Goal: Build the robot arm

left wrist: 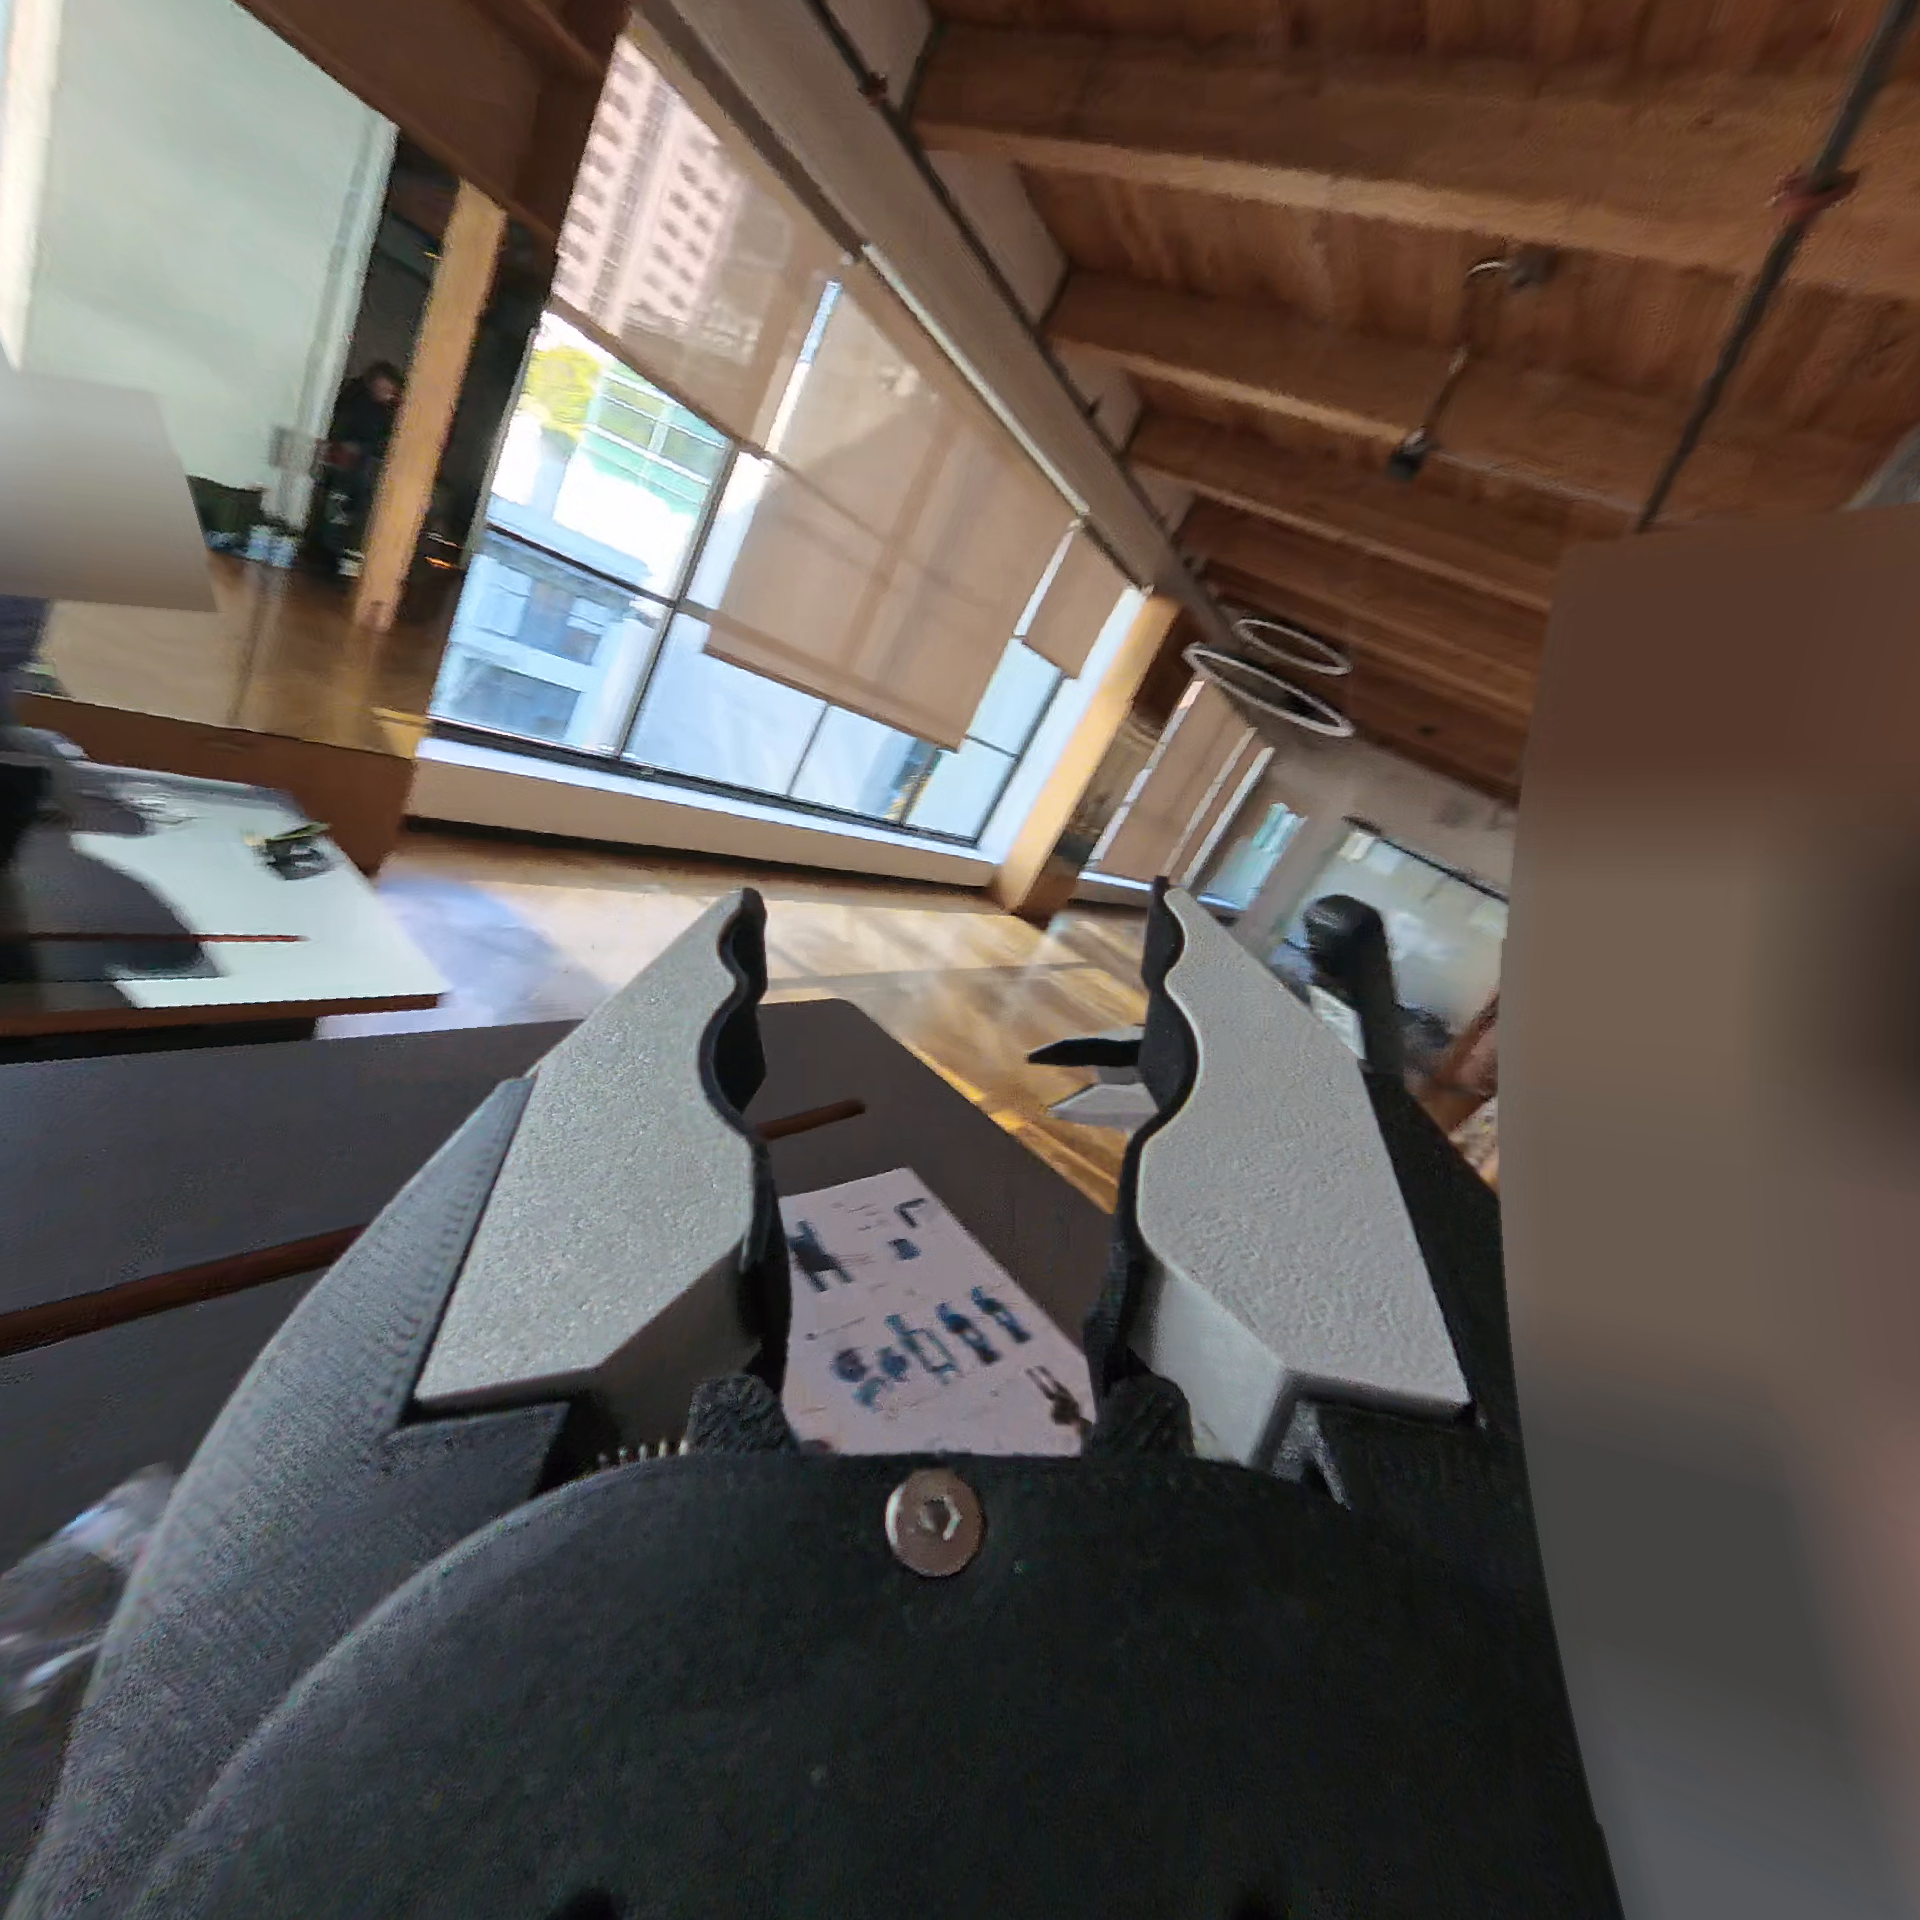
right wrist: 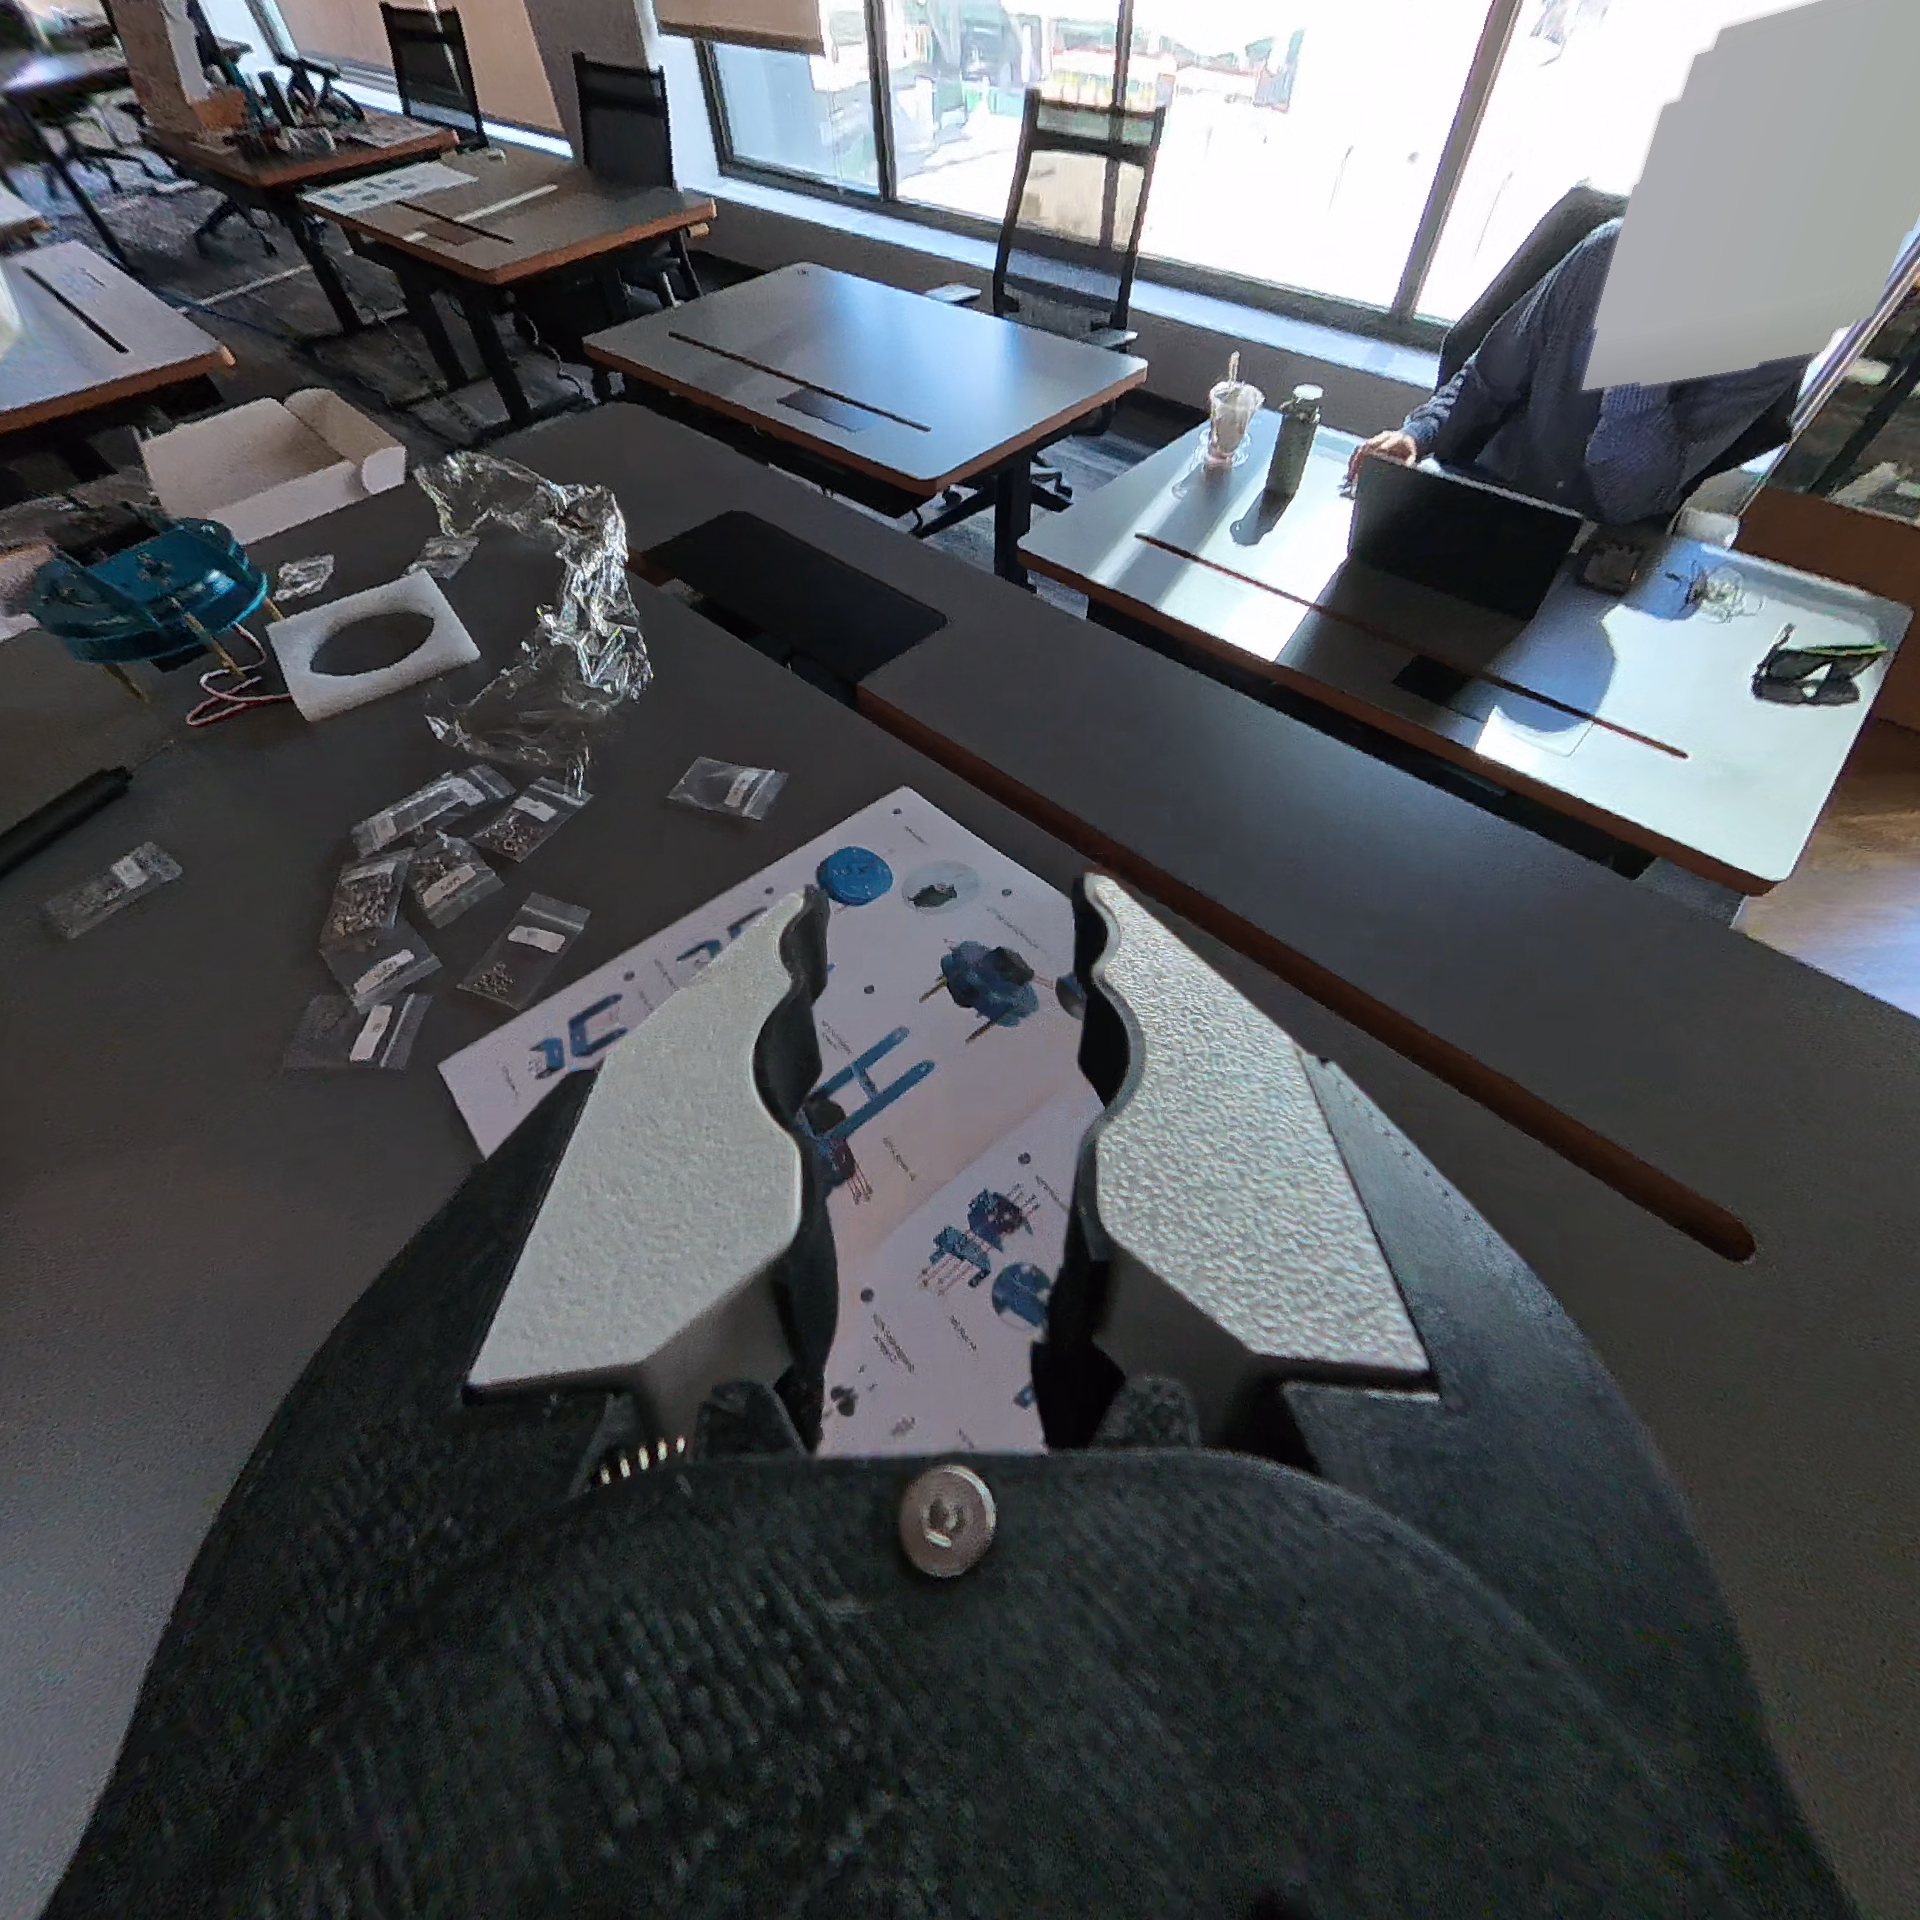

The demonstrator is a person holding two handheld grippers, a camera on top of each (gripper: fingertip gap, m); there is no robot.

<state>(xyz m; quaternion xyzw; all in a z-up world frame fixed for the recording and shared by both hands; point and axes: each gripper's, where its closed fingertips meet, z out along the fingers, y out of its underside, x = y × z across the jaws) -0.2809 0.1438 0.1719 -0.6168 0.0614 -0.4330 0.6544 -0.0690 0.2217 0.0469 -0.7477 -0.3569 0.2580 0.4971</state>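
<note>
My right gripper (right wrist: pixel 948 909) is open and empty, held above a white printed sheet with blue pictures (right wrist: pixel 914 1132) that lies on a dark grey table (right wrist: pixel 260 1195). Left of the sheet lie several small clear bags of hardware (right wrist: pixel 436 894). My left gripper (left wrist: pixel 956 920) is open and empty, tilted up toward the windows, with the same white sheet (left wrist: pixel 925 1320) below it on the dark table (left wrist: pixel 208 1143). The other gripper's fingertips (left wrist: pixel 1091 1075) show beyond my left gripper's right finger.
Crumpled clear plastic wrap (right wrist: pixel 551 613), a white foam piece with an oval hole (right wrist: pixel 369 644), a blue round assembly (right wrist: pixel 135 603) and an open white box (right wrist: pixel 270 457) sit at the table's far left. A person (right wrist: pixel 1590 395) sits at a laptop (right wrist: pixel 1455 540) on a neighbouring desk. The gap from one gripper's tips to the other's is roughly 25 cm.
</note>
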